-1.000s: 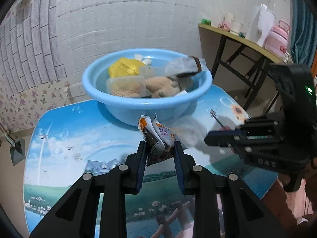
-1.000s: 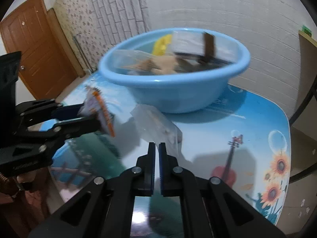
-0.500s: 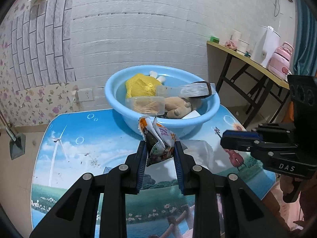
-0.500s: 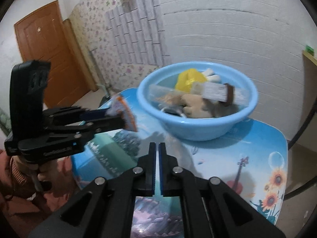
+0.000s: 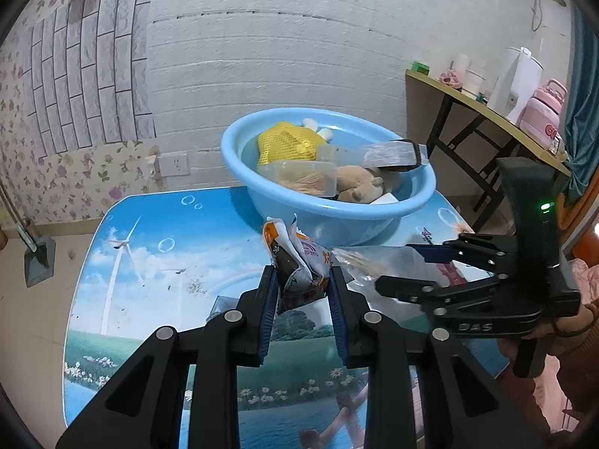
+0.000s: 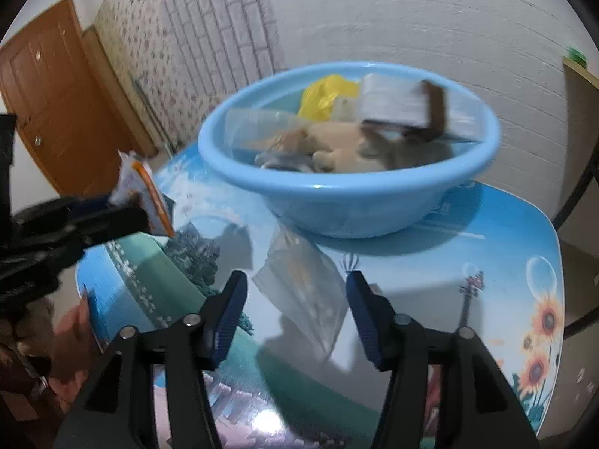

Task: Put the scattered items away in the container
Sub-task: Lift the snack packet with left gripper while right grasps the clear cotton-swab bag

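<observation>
My left gripper is shut on a crumpled orange and white snack packet, held above the table in front of the blue basin. The packet also shows in the right wrist view. The basin holds a yellow mesh item, a plush toy, a clear tub and other packets. My right gripper is open, its fingers on either side of a clear plastic bag that lies on the table. In the left wrist view the right gripper reaches to that bag.
The table has a printed sky and meadow cover and stands against a white brick wall. A side table with a kettle and a pink flask stands at the right. A wooden door is at the left.
My right gripper has opened and dropped down over the clear bag. My left gripper has kept the snack packet and drawn back from the basin.
</observation>
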{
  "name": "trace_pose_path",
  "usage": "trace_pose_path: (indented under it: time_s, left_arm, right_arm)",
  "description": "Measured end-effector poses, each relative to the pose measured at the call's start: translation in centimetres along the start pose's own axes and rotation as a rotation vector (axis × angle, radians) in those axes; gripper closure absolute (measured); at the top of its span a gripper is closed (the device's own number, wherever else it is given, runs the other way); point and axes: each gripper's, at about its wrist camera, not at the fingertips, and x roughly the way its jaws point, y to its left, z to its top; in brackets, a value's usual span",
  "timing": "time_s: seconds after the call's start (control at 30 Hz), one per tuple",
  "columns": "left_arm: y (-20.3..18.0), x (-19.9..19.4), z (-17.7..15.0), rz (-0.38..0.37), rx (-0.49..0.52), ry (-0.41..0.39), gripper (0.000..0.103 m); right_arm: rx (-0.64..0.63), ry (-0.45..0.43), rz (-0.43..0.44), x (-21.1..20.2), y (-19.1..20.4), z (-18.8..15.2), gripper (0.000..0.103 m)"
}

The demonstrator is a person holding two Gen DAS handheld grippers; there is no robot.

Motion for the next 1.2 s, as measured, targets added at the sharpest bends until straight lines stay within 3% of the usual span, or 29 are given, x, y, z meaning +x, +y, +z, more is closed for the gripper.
trace_pose_path:
  time_s: [0.13, 0.2, 0.23, 0.3, 0.6, 0.87, 1.2]
  left_arm:
    - [0.3, -0.4, -0.1, 0.009, 0.001, -0.003, 0.077]
    - [0.3, -0.4, -0.1, 0.008, 0.002, 0.001, 0.077]
    - [0.4, -0.4, -0.1, 0.007, 0.002, 0.002, 0.077]
    - [0.3, -0.5, 0.0, 0.010, 0.006, -0.003, 0.077]
    - [-0.3, -0.9, 1.0, -0.013, 0.019, -0.031, 0.077]
    - [-1.2, -0.2, 2.9, -0.036, 0.041, -0.048, 0.077]
    - [-2.5, 1.6, 5.9, -0.056, 0.063, -0.068, 0.077]
  right_arm:
    - [-0.043, 0.047, -0.035, 1.9, 0.3, 0.2, 0.046]
    - [-0.039, 0.056, -0.020, 2.4, 0.3, 0.0, 0.051]
    - [-0.051, 0.056, -0.017, 2.4, 0.5, -0.2, 0.076]
    - [-0.084, 0.050, -0.017, 2.1, 1.0, -0.5, 0.086]
    - [-0.140, -0.057, 0.057, -3.0, 3.5, -1.3, 0.087]
    - [-0.114, -0.199, 0.060, -7.9, 2.8, 0.6, 0.087]
    - [-0.055, -0.237, 0.036, -7.1, 0.2, 3.3, 0.087]
